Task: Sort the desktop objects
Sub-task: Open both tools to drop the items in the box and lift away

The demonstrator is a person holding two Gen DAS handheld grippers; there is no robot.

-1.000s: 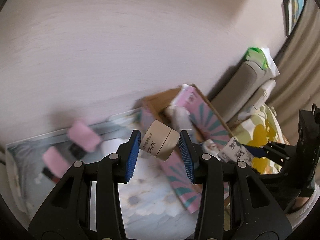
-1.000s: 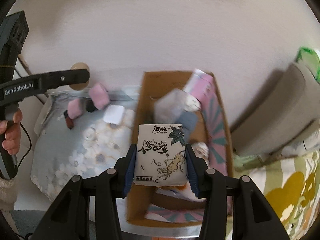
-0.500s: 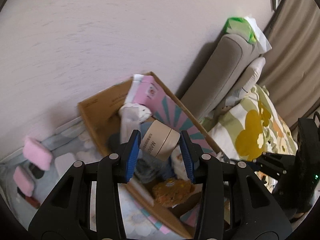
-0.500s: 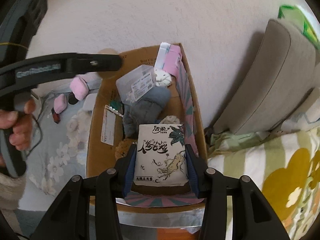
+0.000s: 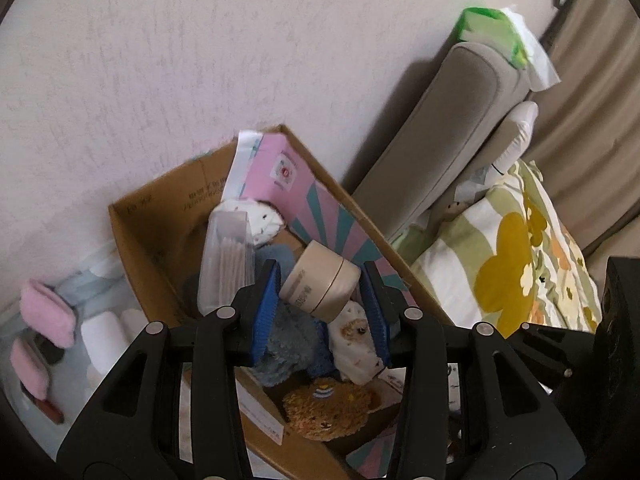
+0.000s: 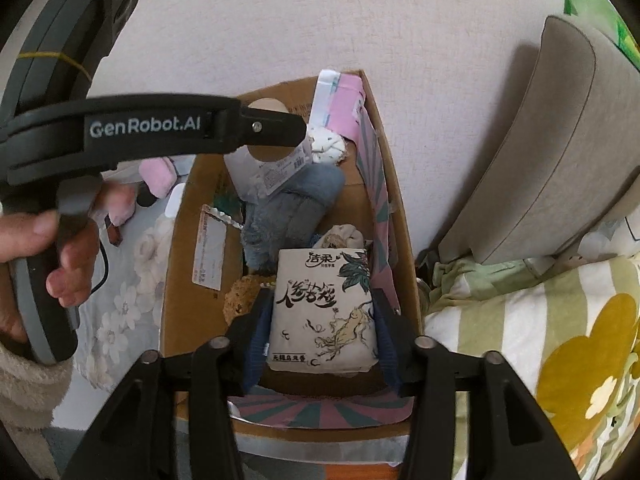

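Both tools hang over the cardboard box (image 6: 176, 280), jaws just opening. Left tool (image 5: 322, 304): cream jar (image 5: 320, 286) loose between spread pads, tilted. Right tool (image 6: 320, 334): tissue pack (image 6: 322, 312) freed, directly below at the box's near end.

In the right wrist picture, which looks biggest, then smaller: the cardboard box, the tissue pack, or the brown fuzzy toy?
1. cardboard box, biggest by far.
2. tissue pack; it sits nearest the camera, so it looks bigger than it is.
3. brown fuzzy toy, smallest, though partly hidden.
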